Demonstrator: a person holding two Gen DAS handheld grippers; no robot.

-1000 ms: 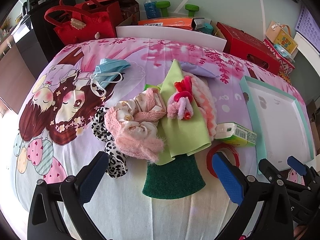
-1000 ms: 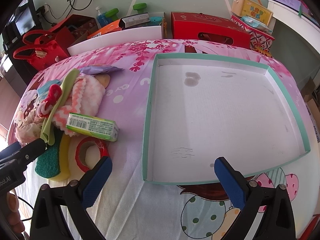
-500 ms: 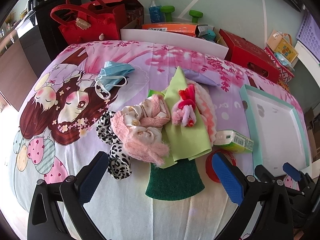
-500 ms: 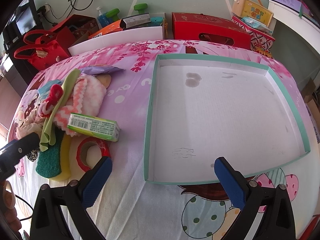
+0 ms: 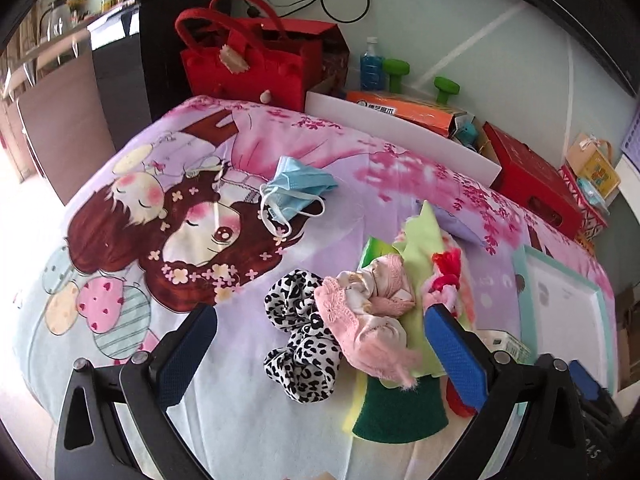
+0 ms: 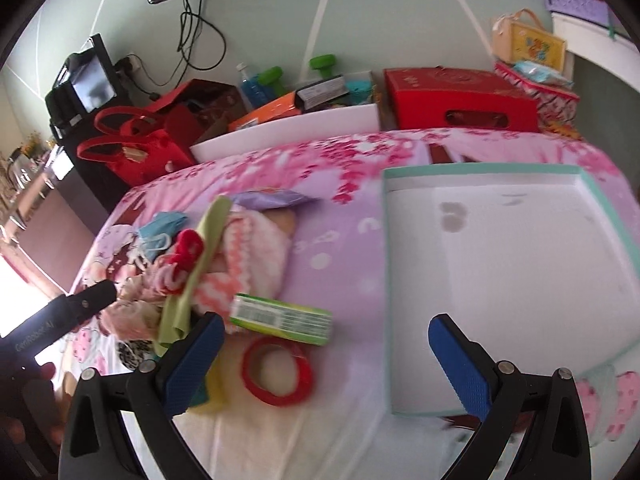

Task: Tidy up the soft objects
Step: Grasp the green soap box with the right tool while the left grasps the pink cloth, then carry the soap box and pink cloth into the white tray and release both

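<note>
Both grippers, left gripper [image 5: 320,336] and right gripper [image 6: 322,354], are hovering with jaws wide open and empty over the bed's [image 5: 240,420] near edge, seemingly approaching a first pick, the left needing to descend onto the leopard scrunchie [image 5: 300,344] for the white tray [image 6: 520,272].

home room | cartoon bedsheet [image 5: 120,216] | red handbag [image 5: 248,64] | dumbbells [image 5: 446,88]

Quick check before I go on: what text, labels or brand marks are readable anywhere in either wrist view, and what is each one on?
"CoviRobot AI", roughly; the first letters are blurred: on the black arm of the left gripper, seen in the right wrist view.
Chinese characters with a round logo: on the orange box; too small to read.
Barcode and print: on the green packet; blurred.
Picture and print: on the yellow box; unreadable.
</note>
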